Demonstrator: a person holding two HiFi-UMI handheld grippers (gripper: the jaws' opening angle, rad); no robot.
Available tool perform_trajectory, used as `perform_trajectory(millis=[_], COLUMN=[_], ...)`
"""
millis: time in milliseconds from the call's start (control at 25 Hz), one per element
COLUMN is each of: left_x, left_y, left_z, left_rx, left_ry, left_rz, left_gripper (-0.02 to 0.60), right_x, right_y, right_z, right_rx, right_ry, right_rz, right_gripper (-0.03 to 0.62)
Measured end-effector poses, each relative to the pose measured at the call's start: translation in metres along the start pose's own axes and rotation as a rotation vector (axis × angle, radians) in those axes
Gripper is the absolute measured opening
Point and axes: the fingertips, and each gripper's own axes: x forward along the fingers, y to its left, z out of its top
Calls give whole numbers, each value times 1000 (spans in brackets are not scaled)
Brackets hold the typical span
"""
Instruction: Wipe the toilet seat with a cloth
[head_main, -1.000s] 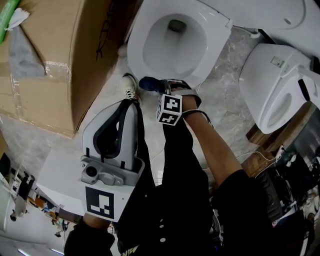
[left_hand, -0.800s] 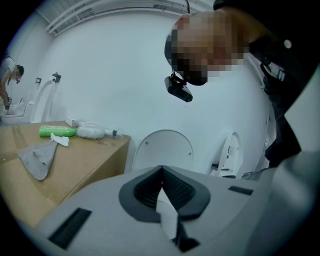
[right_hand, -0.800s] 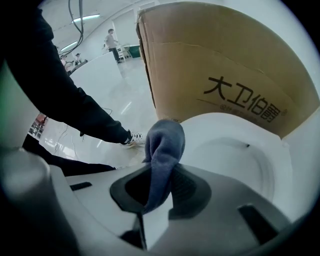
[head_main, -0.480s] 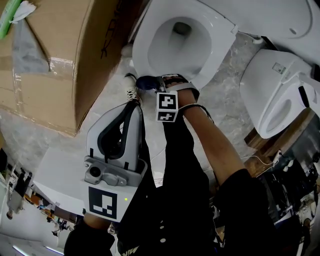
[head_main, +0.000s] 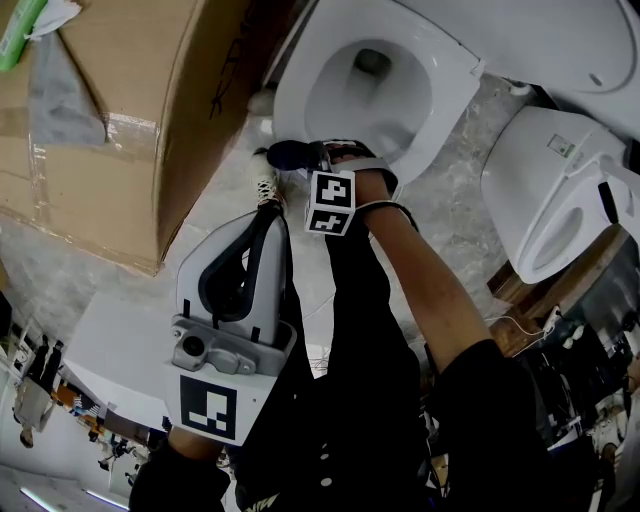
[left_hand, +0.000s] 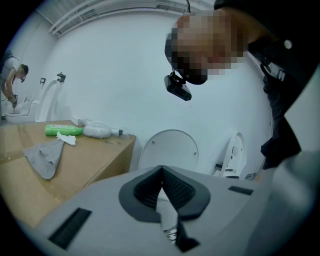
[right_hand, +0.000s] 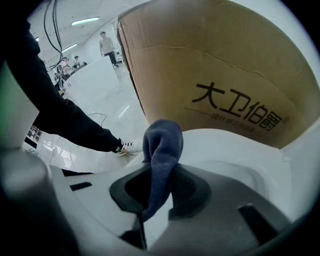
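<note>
Beside cardboard box (head_main: 110, 130), at toilet seat (head_main: 296, 100) | right gripper (head_main: 318, 156) clamps cloth (right_hand: 162, 145) | left gripper (left_hand: 161, 171) closed, empty

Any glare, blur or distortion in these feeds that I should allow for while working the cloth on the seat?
Head view: evenly lit and sharp; the toilet seat is bright white without blown-out glare, the cloth reads as a dark patch. Right gripper view: heavy fisheye bows the cardboard box, corners vignetted, cloth sharp. Left gripper view: same fisheye, a mosaic patch at top.
</note>
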Motion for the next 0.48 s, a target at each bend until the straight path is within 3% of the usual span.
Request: perform_trajectory(millis=[480], left_x=[0], left_y=[13], left_z=[-1], left_rx=[-9], left_ry=[2], left_rz=[17], left_gripper=[11], right_x=[4], right_y=[-41], right_z=[15], right_rx=[79], right_ry=[-22], right_rz=[-24], right_gripper=[73])
